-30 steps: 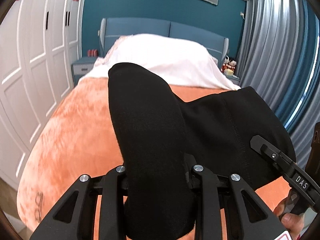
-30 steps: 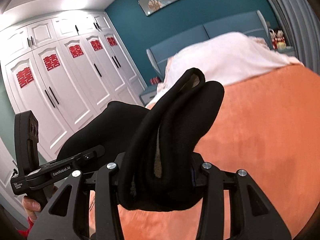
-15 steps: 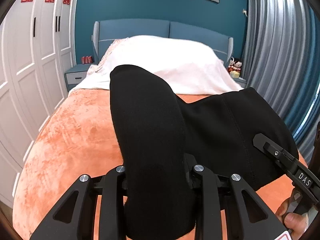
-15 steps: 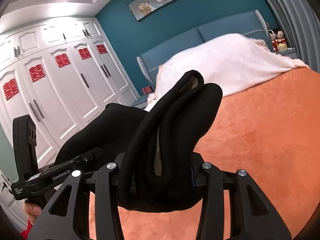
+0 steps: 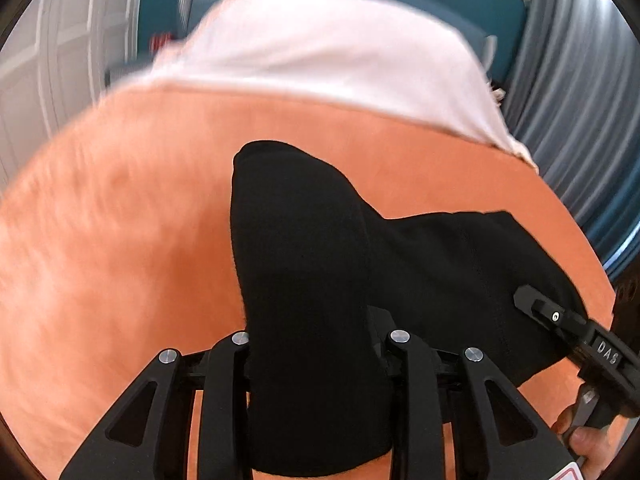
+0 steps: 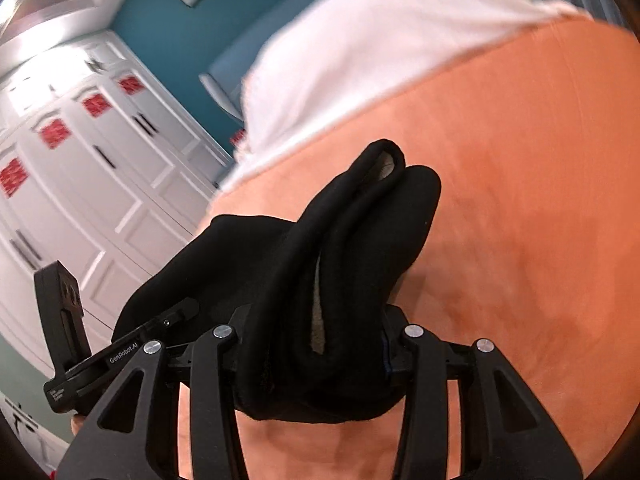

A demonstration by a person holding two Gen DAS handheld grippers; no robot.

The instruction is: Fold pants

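Both grippers' fingers point(image 5: 320, 344) clenched on black pants point(image 5: 304, 280) above orange blanket point(image 5: 120, 240).

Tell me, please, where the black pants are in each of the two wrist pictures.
Left wrist: black pants at lower centre, clamped in the left gripper, spreading right.
Right wrist: pants at lower centre, bunched in the right gripper.
Shared landmark: the white pillow on the orange bed.

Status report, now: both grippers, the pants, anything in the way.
Left gripper shut on black pants. Right gripper shut on the same pants, bunched thick. Pants held over the orange blanket. Nothing in the way below.
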